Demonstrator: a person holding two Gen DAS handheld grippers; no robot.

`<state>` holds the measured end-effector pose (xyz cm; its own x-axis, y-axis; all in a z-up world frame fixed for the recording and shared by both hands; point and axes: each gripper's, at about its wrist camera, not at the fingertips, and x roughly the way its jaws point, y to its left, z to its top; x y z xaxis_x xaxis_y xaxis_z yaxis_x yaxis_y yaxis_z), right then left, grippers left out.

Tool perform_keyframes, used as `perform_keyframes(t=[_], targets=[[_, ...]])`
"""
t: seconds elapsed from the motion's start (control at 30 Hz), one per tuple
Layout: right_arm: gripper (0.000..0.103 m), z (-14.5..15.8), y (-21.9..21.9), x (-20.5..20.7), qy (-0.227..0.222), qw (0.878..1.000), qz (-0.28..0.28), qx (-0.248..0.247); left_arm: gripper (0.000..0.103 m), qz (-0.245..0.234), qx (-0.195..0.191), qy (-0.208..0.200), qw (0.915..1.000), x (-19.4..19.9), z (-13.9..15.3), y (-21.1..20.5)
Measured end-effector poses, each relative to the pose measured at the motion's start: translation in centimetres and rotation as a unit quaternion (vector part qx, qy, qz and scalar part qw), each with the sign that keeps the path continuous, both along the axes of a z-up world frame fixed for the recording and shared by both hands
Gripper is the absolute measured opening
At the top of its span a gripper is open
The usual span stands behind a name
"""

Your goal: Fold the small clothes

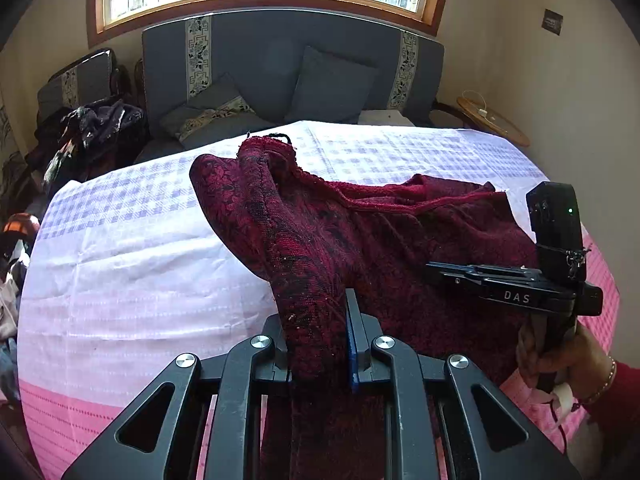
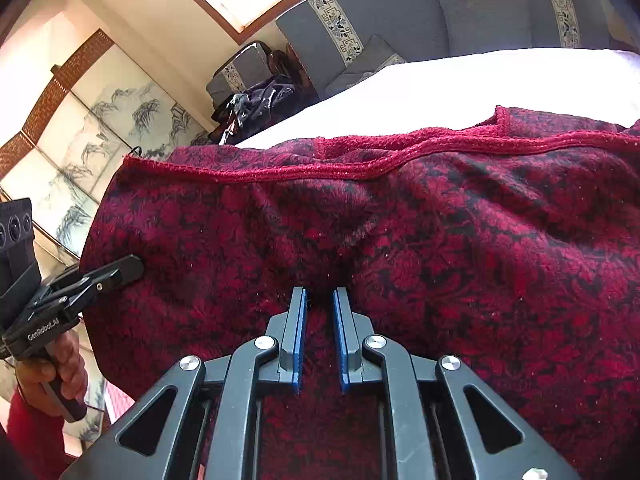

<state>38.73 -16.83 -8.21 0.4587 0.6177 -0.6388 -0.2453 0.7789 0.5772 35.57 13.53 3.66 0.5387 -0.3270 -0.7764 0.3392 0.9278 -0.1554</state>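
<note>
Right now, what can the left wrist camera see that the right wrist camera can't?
Only the left wrist view shows the round side table and the checked pattern on the tablecloth. Only the right wrist view shows the painted screen. Both show the dark red garment, gripped by the left gripper and the right gripper, plus the grey sofa.

Both wrist views close, sharing garment (image 1: 360, 248)
</note>
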Motion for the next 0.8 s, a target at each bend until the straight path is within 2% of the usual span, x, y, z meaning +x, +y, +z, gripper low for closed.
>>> perform_keyframes(t=[0.2, 0.3, 0.43, 0.57, 0.8], targets=[[0.013, -0.5, -0.3, 1.6, 0.025, 0.999, -0.011, 0.033, 0.018, -0.007, -0.076, 0.027, 0.9967, 0.1, 2.1, -1.9], [0.013, -0.8, -0.6, 2.2, 0.035, 0.997, -0.023, 0.061, 0.018, -0.019, -0.1, 0.035, 0.9942, 0.0, 2.9, -3.7], [0.011, -1.1, -0.8, 2.7, 0.046, 0.995, -0.031, 0.087, 0.018, -0.043, -0.115, 0.043, 0.9915, 0.0, 4.0, -6.6], [0.011, -1.7, -1.8, 3.2, 0.065, 0.987, -0.038, 0.139, 0.018, -0.063, -0.132, 0.053, 0.9878, 0.3, 4.5, -9.4], [0.01, -2.1, -4.0, 3.6, 0.076, 0.978, -0.041, 0.19, 0.018, -0.054, -0.187, 0.064, 0.9787, 1.7, 4.7, -13.4]])
